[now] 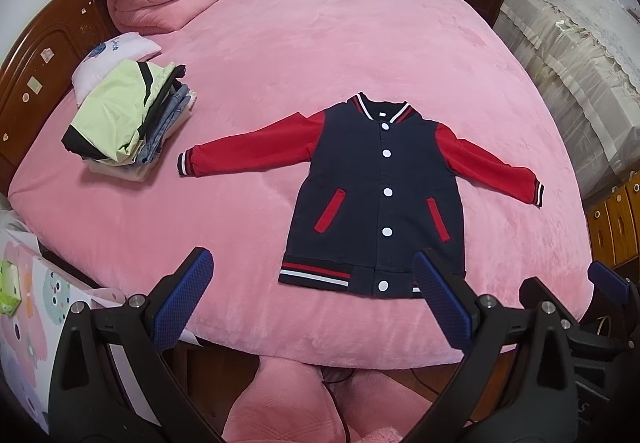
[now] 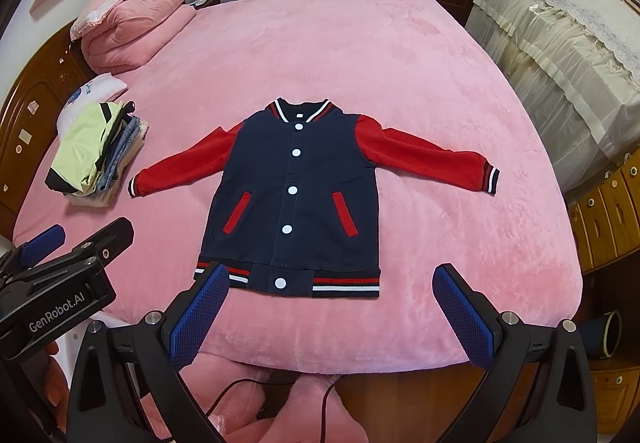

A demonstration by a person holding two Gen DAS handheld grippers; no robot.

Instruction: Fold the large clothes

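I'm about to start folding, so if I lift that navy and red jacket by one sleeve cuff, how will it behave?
The jacket is soft fabric lying flat on the pink blanket, so it will probably go floppy and hang from the cuff. With its snaps closed, the body should likely follow in one piece. The plush blanket may drag on it a little.

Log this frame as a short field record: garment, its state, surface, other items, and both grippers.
garment: navy jacket with red sleeves and white snaps
state: spread flat, front up, snapped shut, sleeves out to the sides, unfolded
surface: pink bed cover
other items: pile of folded clothes beside the jacket, rolled pink quilt near the headboard
left gripper: open, empty, above the near bed edge
right gripper: open, empty, near the hem
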